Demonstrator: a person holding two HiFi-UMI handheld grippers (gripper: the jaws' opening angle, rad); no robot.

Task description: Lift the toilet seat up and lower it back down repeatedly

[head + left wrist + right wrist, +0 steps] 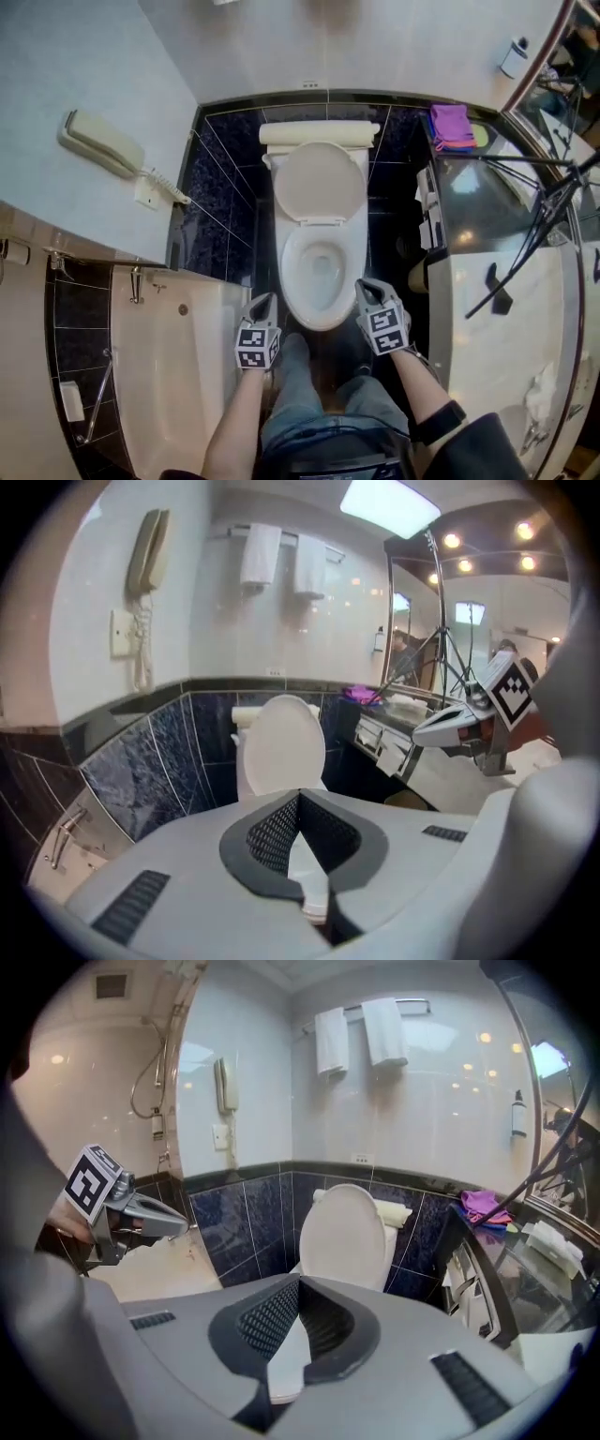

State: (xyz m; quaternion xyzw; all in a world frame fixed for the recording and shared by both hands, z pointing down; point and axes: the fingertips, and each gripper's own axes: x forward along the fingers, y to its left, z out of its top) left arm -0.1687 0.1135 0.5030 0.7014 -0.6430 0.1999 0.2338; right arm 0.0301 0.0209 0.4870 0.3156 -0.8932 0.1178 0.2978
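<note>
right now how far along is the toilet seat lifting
Lift looks done: the toilet seat stands upright by the tank. In hand: nothing; left hand-held gripper and right hand-held gripper are shut and empty before the bowl. Left: lowering it, then repeating.

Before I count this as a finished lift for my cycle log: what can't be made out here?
Seat: no view separates it from the raised lid.
Bowl: gripper views, mostly hidden by left claw and right claw.
Bottle label: head view, too small.
Counter right end: head view, cut off by the edge.
</note>
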